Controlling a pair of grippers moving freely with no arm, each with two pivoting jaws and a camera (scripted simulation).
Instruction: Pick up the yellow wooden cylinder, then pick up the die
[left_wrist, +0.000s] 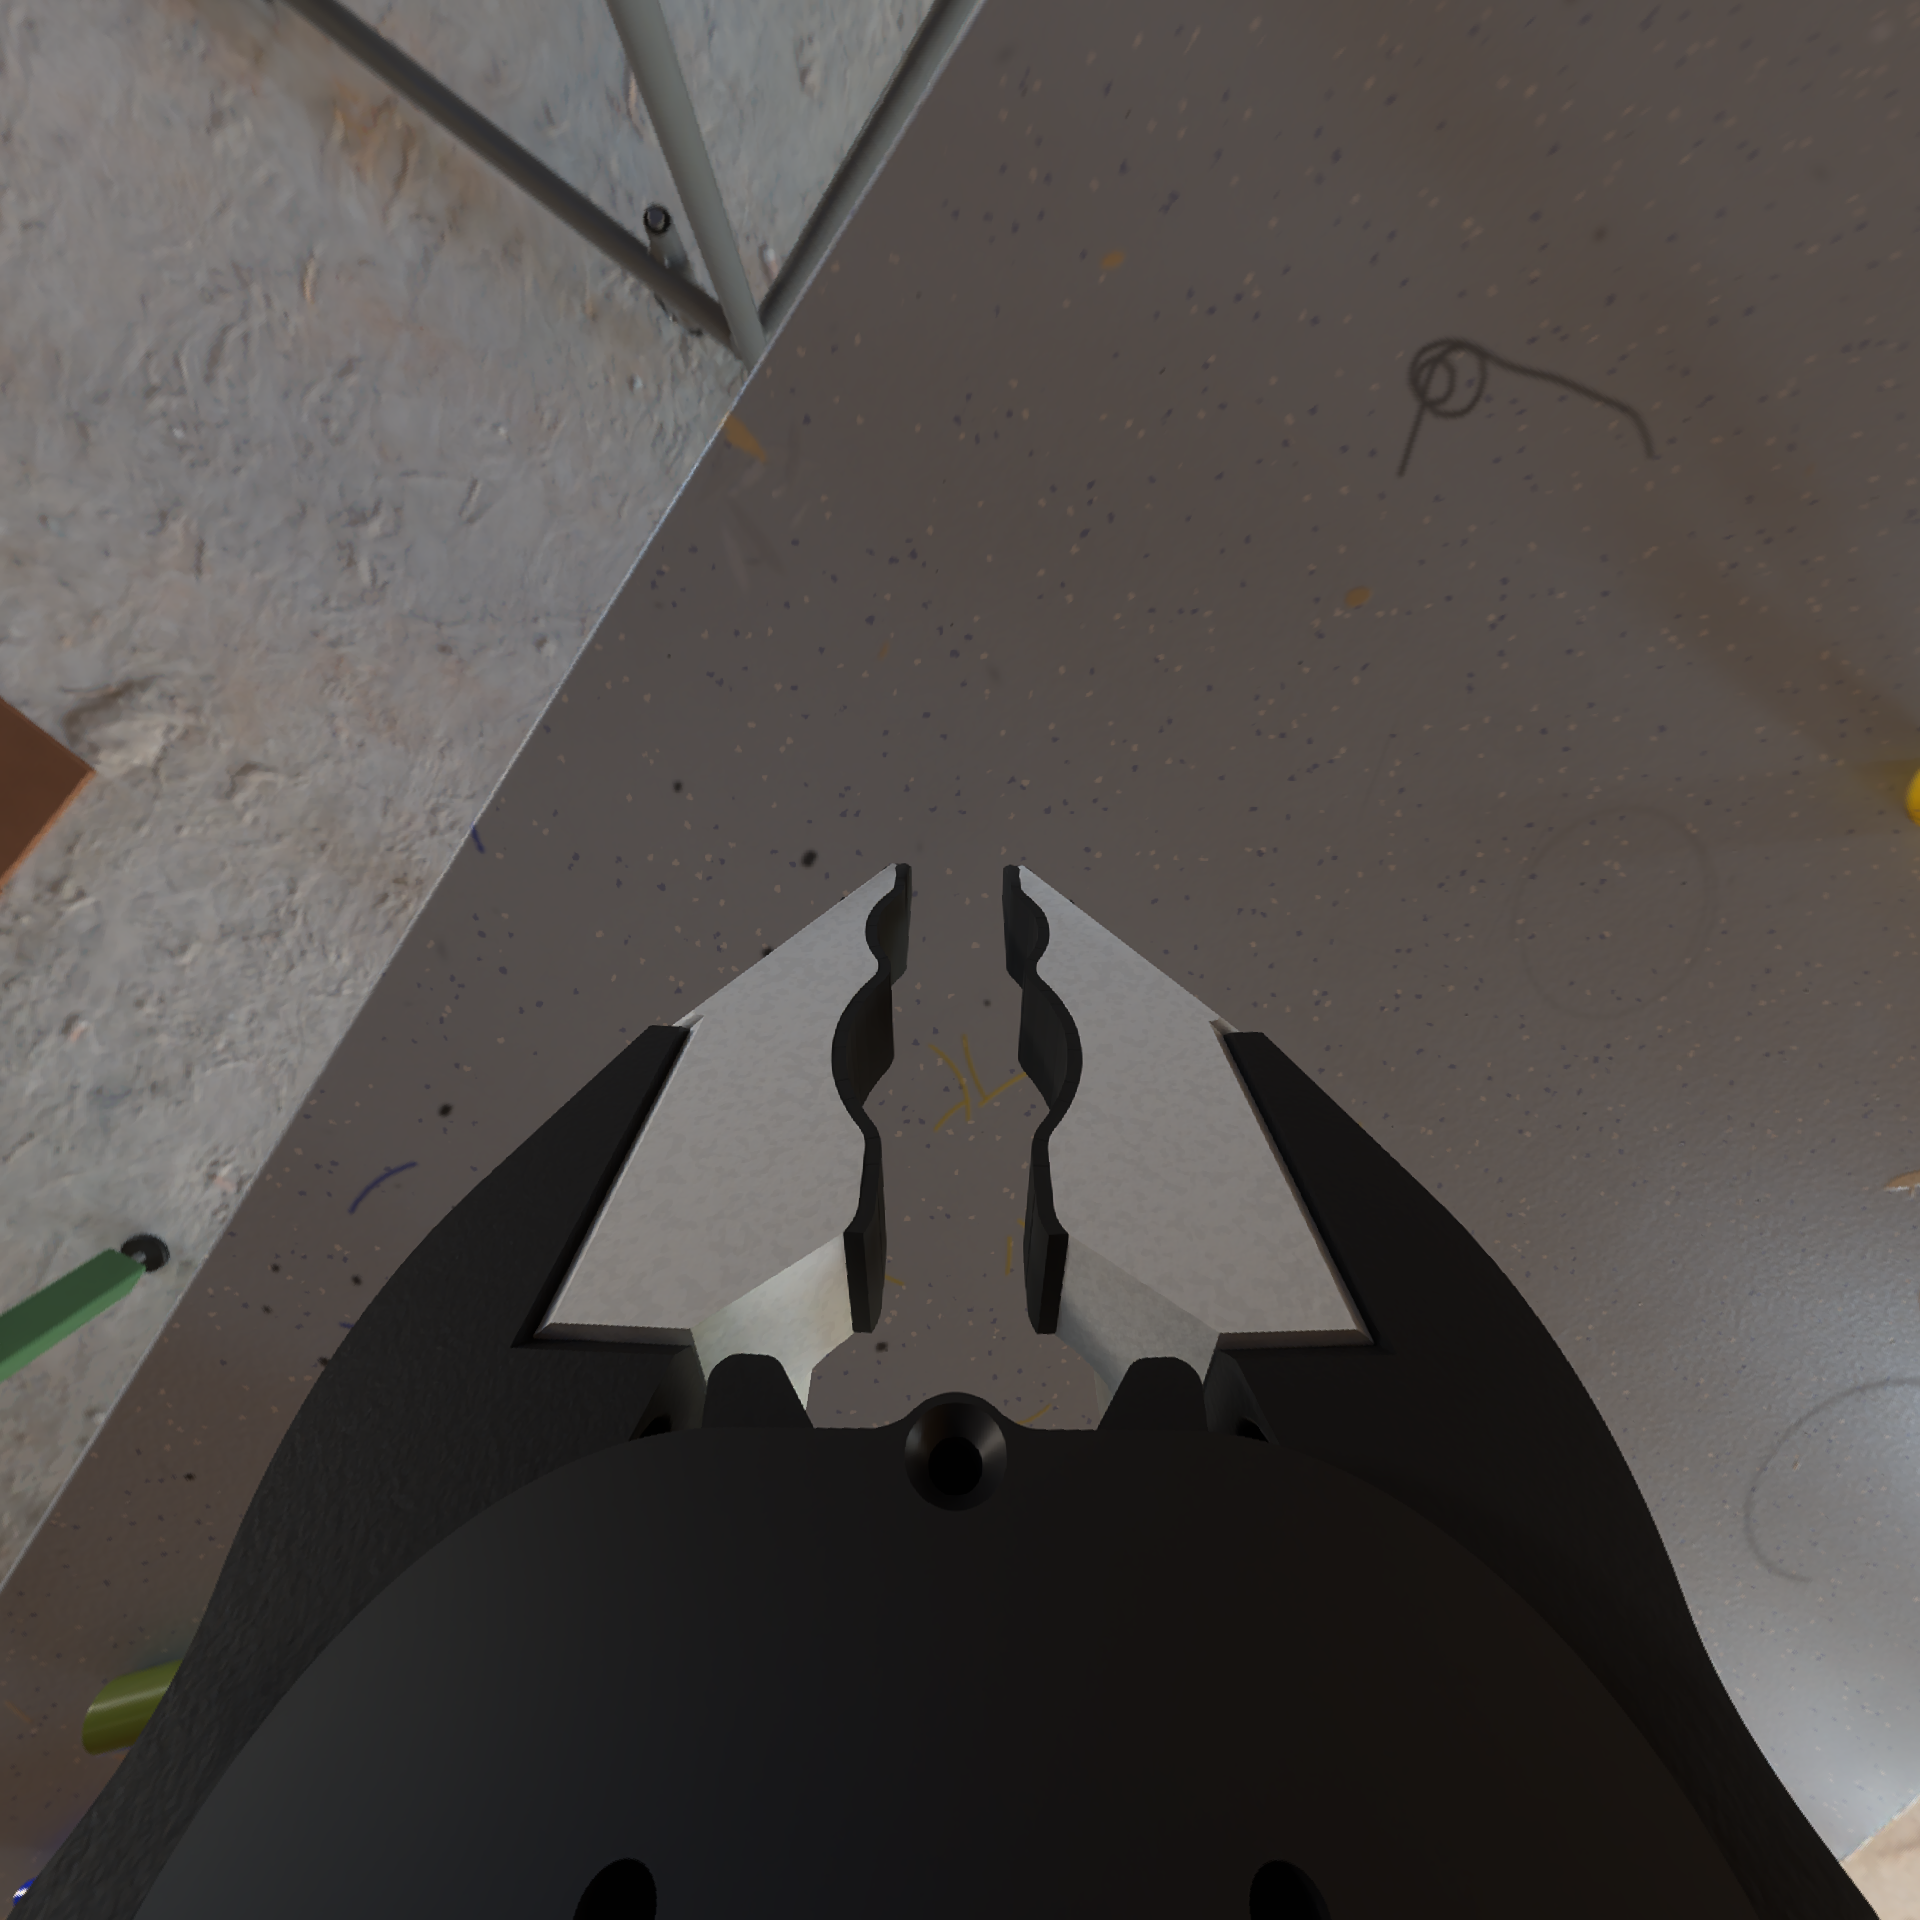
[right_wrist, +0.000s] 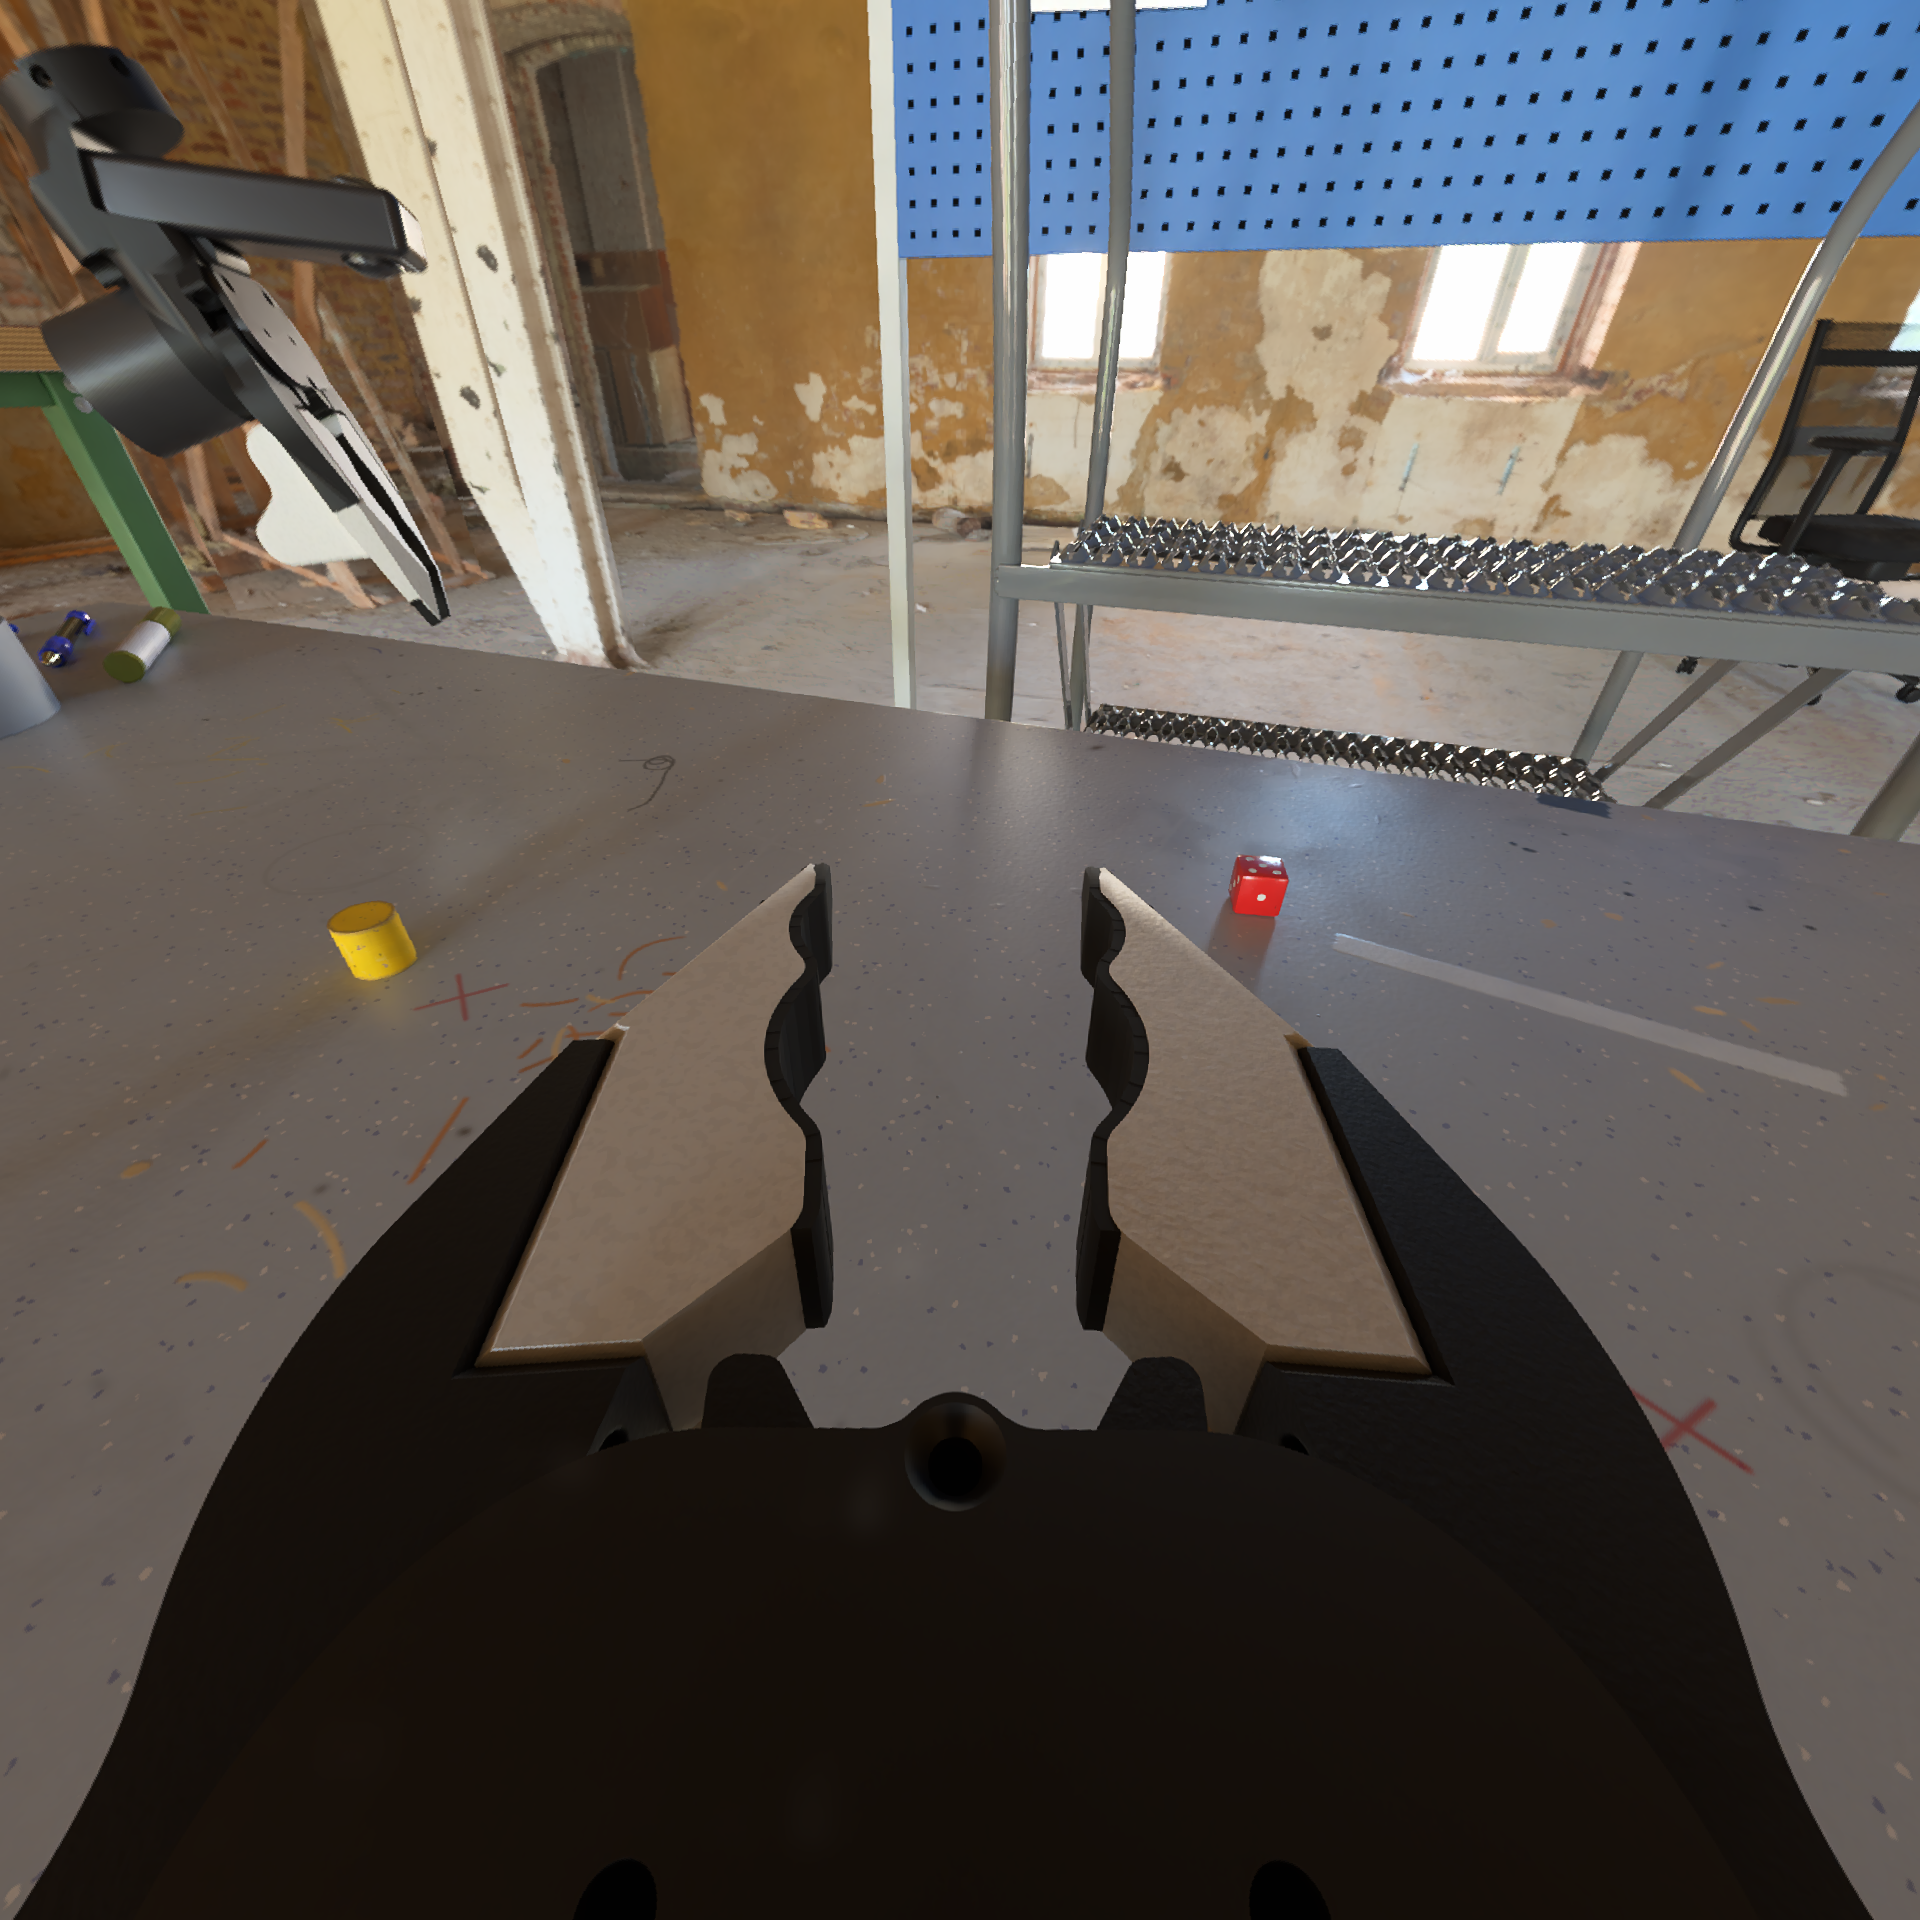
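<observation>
Two grippers over a speckled grey table (left_wrist: 1247, 623). From the left wrist, the left gripper (left_wrist: 957, 883) points down at bare tabletop, fingers parted by a narrow gap, nothing between them; a sliver of the yellow wooden cylinder (left_wrist: 1910, 798) peeks in at the right edge. From the right wrist, the right gripper (right_wrist: 956, 883) hovers low, fingers spread wide and empty. The cylinder stands upright to its front left, the red die (right_wrist: 1258, 885) sits to its front right, well apart. Far left, a green-capped white tube (right_wrist: 143, 645) lies near the table's edge.
</observation>
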